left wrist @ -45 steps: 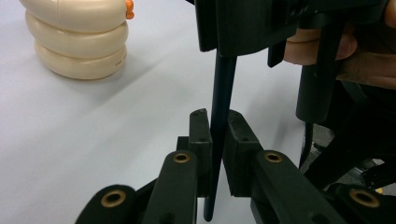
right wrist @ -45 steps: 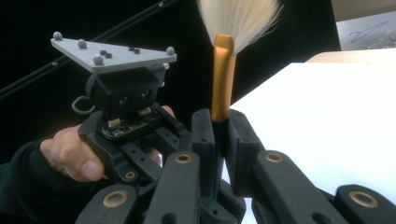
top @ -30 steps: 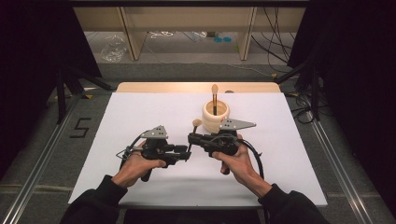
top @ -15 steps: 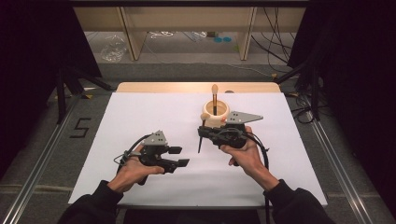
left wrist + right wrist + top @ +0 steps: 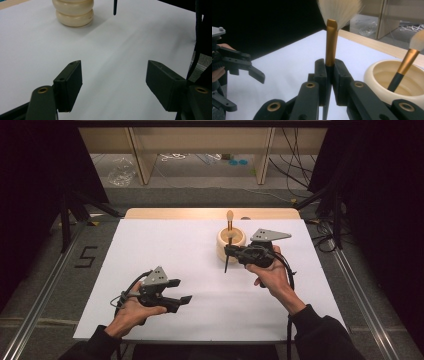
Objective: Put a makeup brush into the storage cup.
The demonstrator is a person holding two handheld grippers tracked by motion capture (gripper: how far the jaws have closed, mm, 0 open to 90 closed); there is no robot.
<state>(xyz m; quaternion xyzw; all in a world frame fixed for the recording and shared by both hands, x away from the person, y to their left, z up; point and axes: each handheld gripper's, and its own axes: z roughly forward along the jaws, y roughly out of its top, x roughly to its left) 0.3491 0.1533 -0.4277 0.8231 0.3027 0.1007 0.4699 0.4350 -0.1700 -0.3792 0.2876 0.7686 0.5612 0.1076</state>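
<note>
A makeup brush [image 5: 331,45] with a gold ferrule and white bristles stands upright in my right gripper [image 5: 329,72], whose jaws are shut on its handle. In the high view my right gripper [image 5: 229,251] holds it just in front of a cream ribbed holder [image 5: 239,245], and the brush's dark handle tip [image 5: 226,267] points down above the sheet. A second brush [image 5: 230,220] stands in the holder [image 5: 377,72]. My left gripper [image 5: 181,291] hovers open and empty at the front left. From the left gripper [image 5: 116,85] the holder [image 5: 73,12] lies ahead.
A white sheet [image 5: 165,250] covers the table, with a wooden strip [image 5: 200,213] along its far edge. Metal rails [image 5: 360,295] run down both sides. Wooden legs and cables stand on the floor beyond the table.
The two grippers were close together at mid-table. My right gripper has carried the brush back and right toward the holder. My left gripper has drawn back to the front left, open.
</note>
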